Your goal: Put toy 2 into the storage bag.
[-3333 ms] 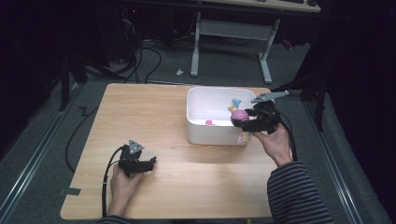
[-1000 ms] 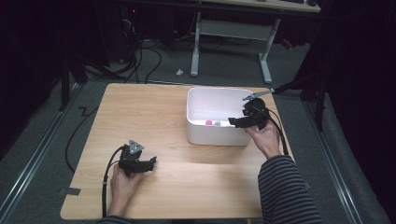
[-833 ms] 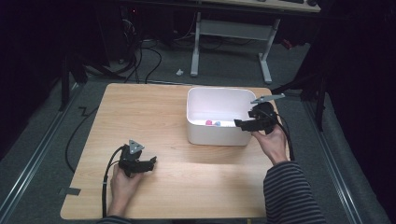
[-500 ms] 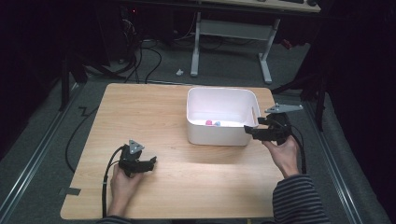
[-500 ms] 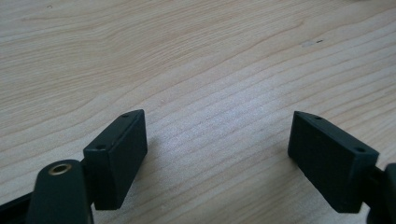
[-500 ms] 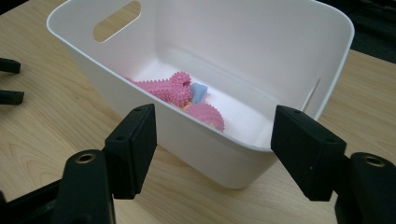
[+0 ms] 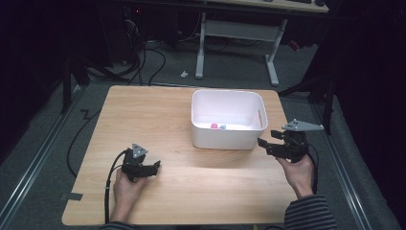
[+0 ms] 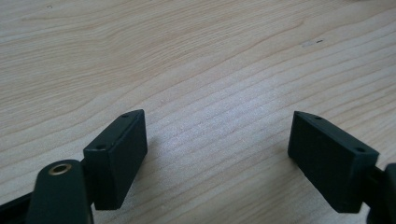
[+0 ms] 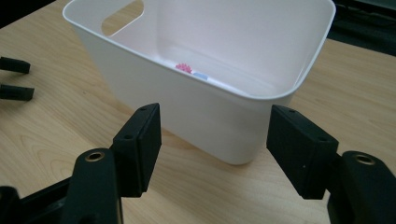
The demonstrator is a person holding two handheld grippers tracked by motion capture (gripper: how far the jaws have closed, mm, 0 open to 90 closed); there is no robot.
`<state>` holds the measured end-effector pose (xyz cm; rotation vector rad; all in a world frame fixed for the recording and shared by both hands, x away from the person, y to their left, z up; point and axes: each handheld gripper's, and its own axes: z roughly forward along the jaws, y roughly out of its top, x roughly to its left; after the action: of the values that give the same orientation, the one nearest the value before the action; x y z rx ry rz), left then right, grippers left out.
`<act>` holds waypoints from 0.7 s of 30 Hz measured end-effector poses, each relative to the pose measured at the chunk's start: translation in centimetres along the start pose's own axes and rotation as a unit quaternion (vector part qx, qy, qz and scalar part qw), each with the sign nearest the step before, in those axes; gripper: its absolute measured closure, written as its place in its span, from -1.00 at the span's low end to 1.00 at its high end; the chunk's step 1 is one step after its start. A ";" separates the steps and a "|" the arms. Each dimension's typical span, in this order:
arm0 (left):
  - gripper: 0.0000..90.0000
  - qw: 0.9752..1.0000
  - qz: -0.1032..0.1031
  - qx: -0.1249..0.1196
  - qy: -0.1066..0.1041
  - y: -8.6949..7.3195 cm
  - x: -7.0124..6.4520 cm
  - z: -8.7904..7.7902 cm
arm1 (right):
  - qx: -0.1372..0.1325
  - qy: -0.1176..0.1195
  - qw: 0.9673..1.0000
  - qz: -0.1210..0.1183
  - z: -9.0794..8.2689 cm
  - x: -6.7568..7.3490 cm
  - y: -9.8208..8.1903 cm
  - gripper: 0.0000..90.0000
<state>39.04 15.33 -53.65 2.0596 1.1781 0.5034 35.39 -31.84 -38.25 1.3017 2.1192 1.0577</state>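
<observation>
A smooth white plastic tub (image 7: 228, 139) with rounded corners sits on the wood-grain desk (image 7: 143, 115). The right tongs (image 9: 215, 140) have just been closing beside it, empty and still gapped. The left tongs (image 8: 217, 149) rest spread, holding nothing.

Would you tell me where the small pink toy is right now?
In the high view, the pink toy lies on the floor of the white bin beside a small blue piece, near the bin's front wall, toward the table's right side.

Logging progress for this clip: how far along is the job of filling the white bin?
Done: a pink piece and a blue piece lie in the white bin. In hand: nothing; the right hand-held gripper, jaws just closing on nothing, sits beside the bin; the left hand-held gripper rests open on the table. Left: probably nothing.
</observation>
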 end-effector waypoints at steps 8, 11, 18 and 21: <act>-0.56 1.000 0.000 0.000 0.000 0.0 0.0 0.0 | 0.002 -0.004 1.000 0.019 0.1 -0.2 -2.5 -0.19; -0.56 1.000 0.000 0.000 0.000 0.0 0.0 0.0 | 0.004 -0.006 1.000 0.026 0.3 -0.4 -3.5 -0.19; -0.56 1.000 0.000 0.000 0.000 0.0 0.0 0.0 | 0.010 0.008 0.999 0.050 1.5 -0.6 -5.6 -0.19; -0.56 1.000 0.000 0.000 0.000 0.0 0.0 0.0 | 0.015 0.011 0.998 0.057 2.1 -0.7 -6.2 -0.19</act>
<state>39.03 15.32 -53.65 2.0594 1.1784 0.5036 33.73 -33.27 -44.41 1.4454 2.1057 1.0943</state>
